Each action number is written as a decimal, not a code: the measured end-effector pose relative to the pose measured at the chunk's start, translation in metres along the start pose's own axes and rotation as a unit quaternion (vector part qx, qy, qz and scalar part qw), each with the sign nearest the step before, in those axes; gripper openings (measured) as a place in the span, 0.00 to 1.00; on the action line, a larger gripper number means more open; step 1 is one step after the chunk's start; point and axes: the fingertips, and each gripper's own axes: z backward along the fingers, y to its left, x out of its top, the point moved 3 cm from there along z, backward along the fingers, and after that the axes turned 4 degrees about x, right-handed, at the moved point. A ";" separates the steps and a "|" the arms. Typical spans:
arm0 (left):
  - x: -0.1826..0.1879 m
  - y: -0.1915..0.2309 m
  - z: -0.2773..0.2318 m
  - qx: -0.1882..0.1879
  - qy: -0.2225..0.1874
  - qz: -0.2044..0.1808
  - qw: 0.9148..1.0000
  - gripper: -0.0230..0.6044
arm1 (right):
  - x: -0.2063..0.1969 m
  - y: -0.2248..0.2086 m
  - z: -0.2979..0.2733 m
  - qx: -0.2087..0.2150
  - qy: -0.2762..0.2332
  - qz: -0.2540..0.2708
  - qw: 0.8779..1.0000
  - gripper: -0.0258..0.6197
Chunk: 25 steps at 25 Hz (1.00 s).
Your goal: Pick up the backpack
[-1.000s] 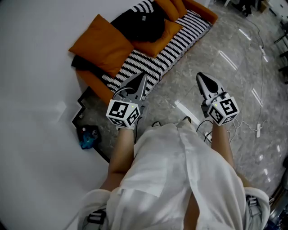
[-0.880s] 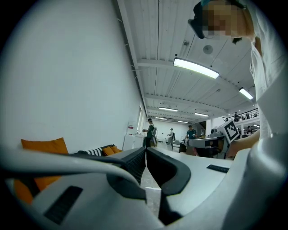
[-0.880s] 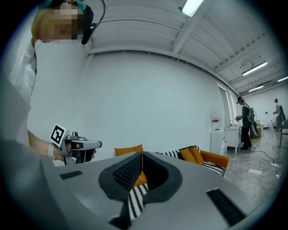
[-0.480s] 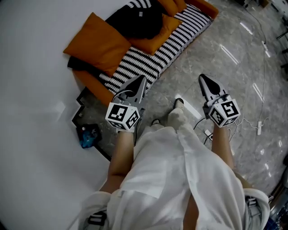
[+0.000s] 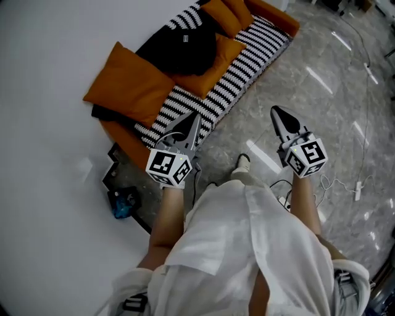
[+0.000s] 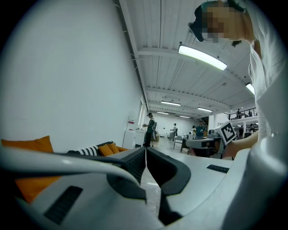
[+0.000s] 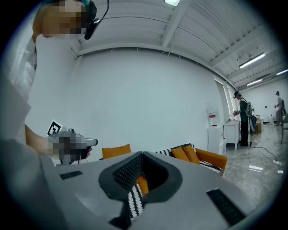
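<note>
A: Entry 1, left gripper?
B: Jaws pressed together, nothing between them. The tip shows against the near edge of the striped sofa.

A: Entry 2, right gripper?
B: Also closed and empty. It sits at 3 o'clock of the left gripper, over bare floor.

A: Entry 3, backpack?
B: Black, lying on the striped sofa. It is at 12 o'clock from the left gripper and 10 o'clock from the right gripper, well apart from both.

A: Around it?
B: 3 cushions. The large orange cushion is at its 8 o'clock, the middle cushion touches it at 4 o'clock, and the far cushion is at 1 o'clock. Striped seat and the middle cushion's corner lie between the left gripper and the backpack.

A: Floor items?
B: A blue object lies by the wall at 7 o'clock of the left gripper. A white power strip with cables lies at 4 o'clock of the right gripper.

A: Surface, room?
B: Glossy grey marbled floor and a white wall. The left gripper view shows a long hall with ceiling strip lights and distant people.
</note>
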 end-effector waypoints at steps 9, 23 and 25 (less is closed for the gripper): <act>0.017 -0.012 -0.084 0.011 -0.009 -0.002 1.000 0.08 | 0.024 -0.081 -0.022 0.025 -0.003 0.016 1.000 0.07; 0.017 0.047 -0.127 0.057 -0.019 0.035 0.998 0.08 | 0.040 -0.119 -0.113 0.088 -0.005 0.017 0.996 0.07; 0.019 0.070 -0.140 0.057 -0.025 0.042 0.997 0.08 | 0.044 -0.122 -0.140 0.094 -0.001 0.023 0.995 0.07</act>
